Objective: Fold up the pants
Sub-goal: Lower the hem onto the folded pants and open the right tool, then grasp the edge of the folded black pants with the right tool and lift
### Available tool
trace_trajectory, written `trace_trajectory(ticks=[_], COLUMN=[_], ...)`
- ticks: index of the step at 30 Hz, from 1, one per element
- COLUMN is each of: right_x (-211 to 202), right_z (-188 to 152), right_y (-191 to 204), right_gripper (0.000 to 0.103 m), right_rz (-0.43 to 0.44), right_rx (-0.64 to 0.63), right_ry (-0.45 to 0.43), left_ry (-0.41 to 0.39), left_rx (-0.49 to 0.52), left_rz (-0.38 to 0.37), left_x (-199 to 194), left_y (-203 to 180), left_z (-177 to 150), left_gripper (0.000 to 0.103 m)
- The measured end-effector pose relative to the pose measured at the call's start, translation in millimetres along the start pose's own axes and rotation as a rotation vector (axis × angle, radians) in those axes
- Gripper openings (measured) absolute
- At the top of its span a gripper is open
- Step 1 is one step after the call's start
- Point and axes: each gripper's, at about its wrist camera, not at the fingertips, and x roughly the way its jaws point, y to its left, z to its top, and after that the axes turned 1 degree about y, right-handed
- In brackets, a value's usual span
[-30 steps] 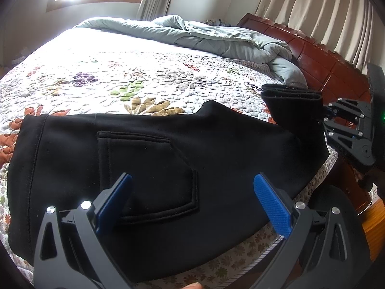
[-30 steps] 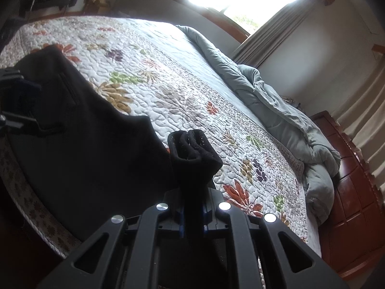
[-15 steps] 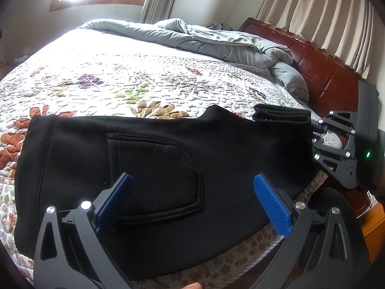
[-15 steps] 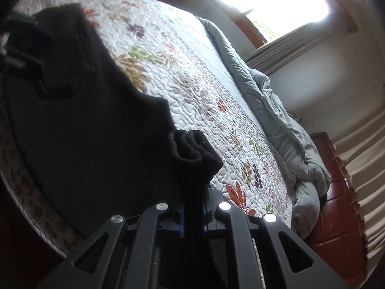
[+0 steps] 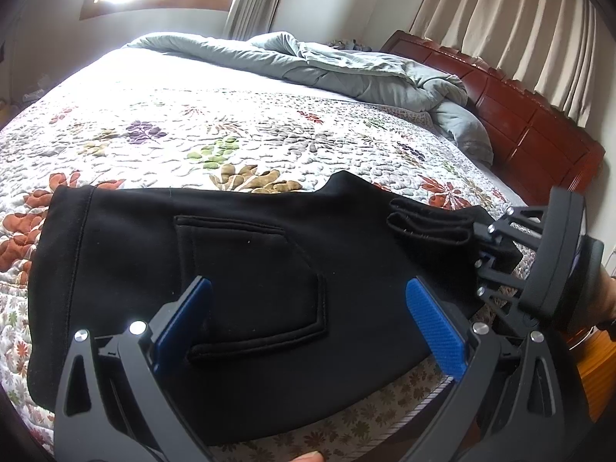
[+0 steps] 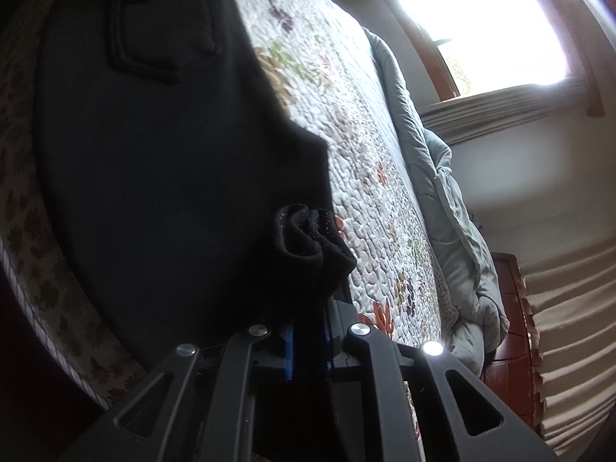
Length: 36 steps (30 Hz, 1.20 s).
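Black pants (image 5: pixel 238 261) lie flat across the near edge of the bed, back pocket (image 5: pixel 254 288) up, waistband at the left. My left gripper (image 5: pixel 308 323) is open and empty, hovering over the pocket area. My right gripper (image 5: pixel 496 246) is shut on the bunched leg cuffs (image 5: pixel 427 223) at the right and holds them low over the pants. In the right wrist view the cuffs (image 6: pixel 312 238) stick out beyond the closed gripper (image 6: pixel 308 342), with the pants (image 6: pixel 161 177) spread beyond.
A floral quilt (image 5: pixel 231 131) covers the bed. A grey-green duvet (image 5: pixel 346 73) is heaped at the far side by the wooden headboard (image 5: pixel 531 131). Curtains and a bright window (image 6: pixel 485 27) lie behind. The bed edge runs under the pants.
My right gripper has carried the cuffs down and leftward over the pants, rolling as it goes. My left gripper has stayed open, shifting only slightly.
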Motion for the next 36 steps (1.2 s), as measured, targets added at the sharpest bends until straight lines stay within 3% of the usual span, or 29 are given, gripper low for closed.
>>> trace_trajectory(ticks=[6,11,13,16,18,23,25,31,33,36], right_x=[6.4,3.5,-3.3,-5.3,5.5,62.2,76.4,87.9,86.0,93.5], right_z=[-3.2,-9.8,-17.4,-40.9,-73.1,-176.7,-207.0,-224.1,-220.7,-222.8], right_y=[8.7,-4.4,-23.3,-66.8,-106.1,-164.0,-166.1,-149.1,-150.9,-162.0], right_gripper=[0.012,0.029,0.033,0.033,0.034,0.034,0.032,0.030,0.031,0.031], right_rz=[0.045,0.257,0.403,0.629,0.699,0.657,0.626,0.663,0.696,0.727], right_rx=[-0.007,0.094,0.197,0.446,0.666,1.084,1.146,1.084,1.058,1.038], right_ry=[0.010,0.015,0.003,-0.013,-0.013,0.131,0.186,0.215,0.214,0.197], left_ry=[0.002,0.013,0.018,0.019,0.016,0.011,0.014,0.075,0.128,0.198], left_rx=[-0.005,0.008,0.012,0.011,0.001,0.050,0.099,0.245,0.293,0.330], left_rz=[0.001,0.006,0.010,0.010,-0.011,-0.045,-0.015,0.132,0.227,0.299], left_x=[0.9,3.5,4.1,3.0,1.8,10.5,22.4,80.0,101.8,118.9], left_y=[1.8,-1.2,-2.0,-2.4,-4.5,-42.2,-65.4,-133.0,-143.6,-145.6], left_z=[0.4,-0.6,-1.0,-0.8,1.0,17.2,25.0,33.6,29.7,20.8], left_gripper=[0.100,0.100,0.100,0.100,0.100,0.100,0.100,0.100,0.100,0.100])
